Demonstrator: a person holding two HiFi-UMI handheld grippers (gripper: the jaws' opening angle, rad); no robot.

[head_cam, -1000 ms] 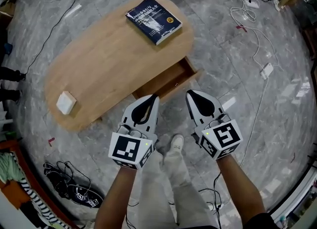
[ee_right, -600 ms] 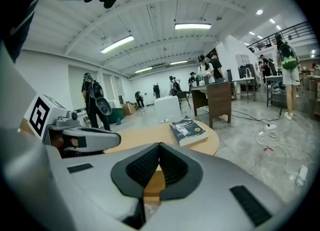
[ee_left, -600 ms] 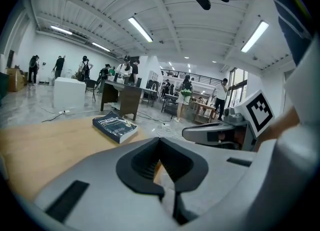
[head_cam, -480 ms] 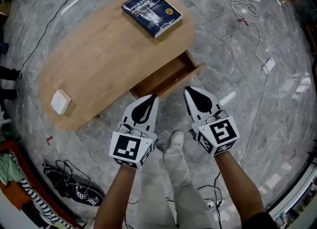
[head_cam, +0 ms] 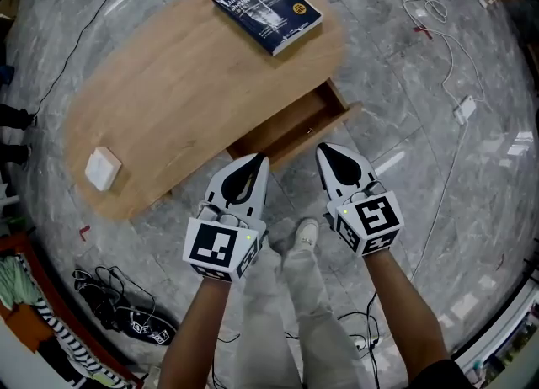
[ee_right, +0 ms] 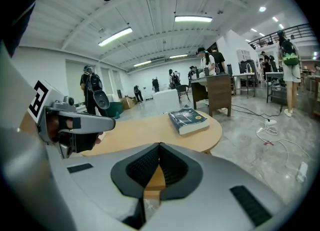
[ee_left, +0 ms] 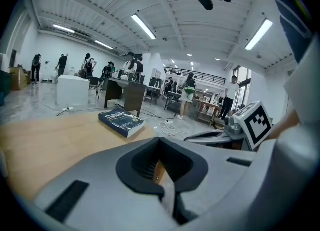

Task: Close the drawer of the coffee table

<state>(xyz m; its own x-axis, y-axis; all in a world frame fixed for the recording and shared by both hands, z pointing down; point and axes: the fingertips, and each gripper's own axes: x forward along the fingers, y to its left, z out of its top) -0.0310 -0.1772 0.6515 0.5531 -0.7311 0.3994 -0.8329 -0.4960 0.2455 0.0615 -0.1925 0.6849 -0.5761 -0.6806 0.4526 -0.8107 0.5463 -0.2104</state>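
from above, the drawer (head_cam: 293, 126) stands pulled out of the coffee table's (head_cam: 168, 93) near side, with both tools' tips just in front of it; whether either touches its front i cannot tell. the left gripper (head_cam: 258, 160) and right gripper (head_cam: 323, 151) have their jaws closed tip to tip, holding nothing. the gripper views confirm this, with only a sliver of wood visible behind the tips. they also show people (ee_left: 189, 87) standing across the hall beyond the book (ee_right: 188, 120).
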